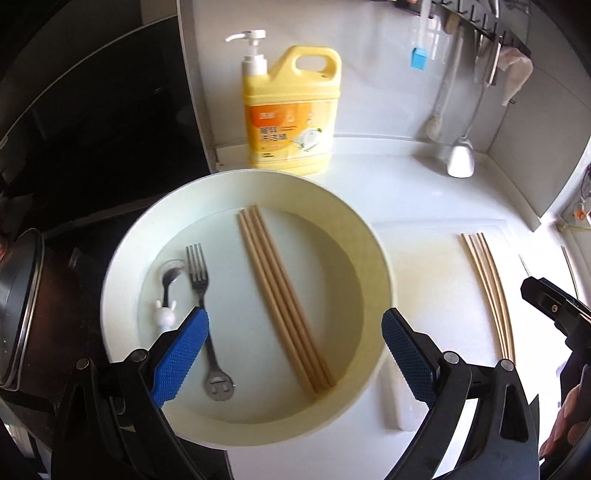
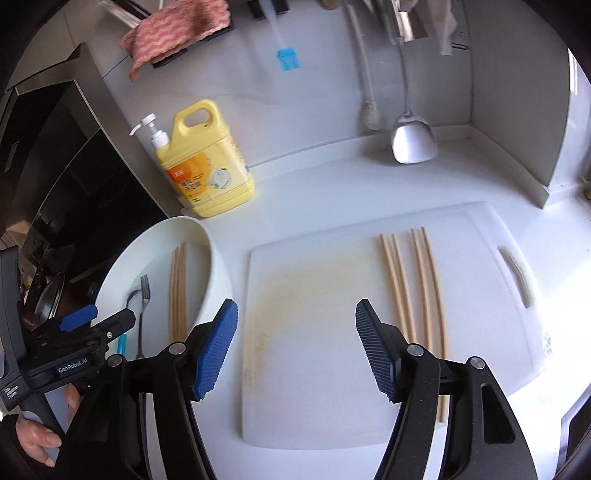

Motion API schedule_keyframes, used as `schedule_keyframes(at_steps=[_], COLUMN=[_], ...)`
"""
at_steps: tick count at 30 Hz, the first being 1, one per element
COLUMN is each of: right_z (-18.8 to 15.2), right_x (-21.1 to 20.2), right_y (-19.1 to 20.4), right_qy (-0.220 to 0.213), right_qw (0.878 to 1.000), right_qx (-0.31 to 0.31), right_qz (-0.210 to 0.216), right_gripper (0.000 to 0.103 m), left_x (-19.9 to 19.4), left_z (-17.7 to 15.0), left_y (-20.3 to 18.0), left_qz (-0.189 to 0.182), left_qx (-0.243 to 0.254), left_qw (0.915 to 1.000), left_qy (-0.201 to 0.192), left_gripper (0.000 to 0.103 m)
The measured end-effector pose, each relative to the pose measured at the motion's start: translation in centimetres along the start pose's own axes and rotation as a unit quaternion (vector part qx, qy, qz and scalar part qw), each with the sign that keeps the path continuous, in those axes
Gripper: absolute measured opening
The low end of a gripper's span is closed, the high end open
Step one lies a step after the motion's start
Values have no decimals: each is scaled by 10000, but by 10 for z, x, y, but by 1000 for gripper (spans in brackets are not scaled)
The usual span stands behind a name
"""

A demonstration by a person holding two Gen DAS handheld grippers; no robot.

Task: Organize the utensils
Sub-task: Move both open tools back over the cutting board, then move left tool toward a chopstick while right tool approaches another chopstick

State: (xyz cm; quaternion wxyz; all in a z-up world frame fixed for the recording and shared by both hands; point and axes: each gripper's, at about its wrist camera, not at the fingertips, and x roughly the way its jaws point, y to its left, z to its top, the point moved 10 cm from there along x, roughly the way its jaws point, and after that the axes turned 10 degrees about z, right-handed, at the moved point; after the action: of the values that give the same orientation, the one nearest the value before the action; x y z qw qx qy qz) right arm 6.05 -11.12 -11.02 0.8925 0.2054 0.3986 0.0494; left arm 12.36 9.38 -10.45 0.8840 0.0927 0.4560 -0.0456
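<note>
A round white basin (image 1: 122,258) holds several tan chopsticks (image 1: 284,306), a metal fork (image 1: 201,288) and a small spoon (image 1: 170,280) with a white rabbit-shaped handle. My left gripper (image 1: 295,325) hangs open above the basin, with nothing between its blue pads. To the right lies a white cutting board (image 2: 314,332) with several more chopsticks (image 2: 413,288) side by side on its right half. My right gripper (image 2: 297,310) is open over the bare middle of the board and holds nothing. In the right wrist view the basin (image 2: 216,258) sits left of the board.
A yellow detergent jug (image 1: 291,110) with a pump stands behind the basin. A metal spatula (image 2: 412,140) and a brush (image 2: 369,114) hang against the back wall, with a red patterned cloth (image 2: 177,26) on the rail. A dark pot (image 1: 22,306) sits left of the basin.
</note>
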Motion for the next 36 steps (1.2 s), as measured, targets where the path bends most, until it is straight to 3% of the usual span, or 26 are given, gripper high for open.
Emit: schedule_keyframes(at_steps=[9,19,26,36], right_z=[-12,-19,-20,-15], right_x=[-35,-47,-33,7], right_y=[-91,-174,-189,-183], right_qy=[-24,329,413,40], right_qw=[9996,9993,9986,9993], right_qx=[172,-144,-272,-342], right_qz=[-243,75,185,117], right_gripper=[64,64,64,64], left_x=[-14,-22,-17,25], left_z=[-5,-15,-24,-31], left_y=[-89,-168,-183,-175], left_qz=[-163,255,473,611], left_qx=[-39,-521,-600,-757], left_qw=[9998,9983,9970,9952], left_qy=[-64,10,114,-132], left_gripper=[95,95,96,96])
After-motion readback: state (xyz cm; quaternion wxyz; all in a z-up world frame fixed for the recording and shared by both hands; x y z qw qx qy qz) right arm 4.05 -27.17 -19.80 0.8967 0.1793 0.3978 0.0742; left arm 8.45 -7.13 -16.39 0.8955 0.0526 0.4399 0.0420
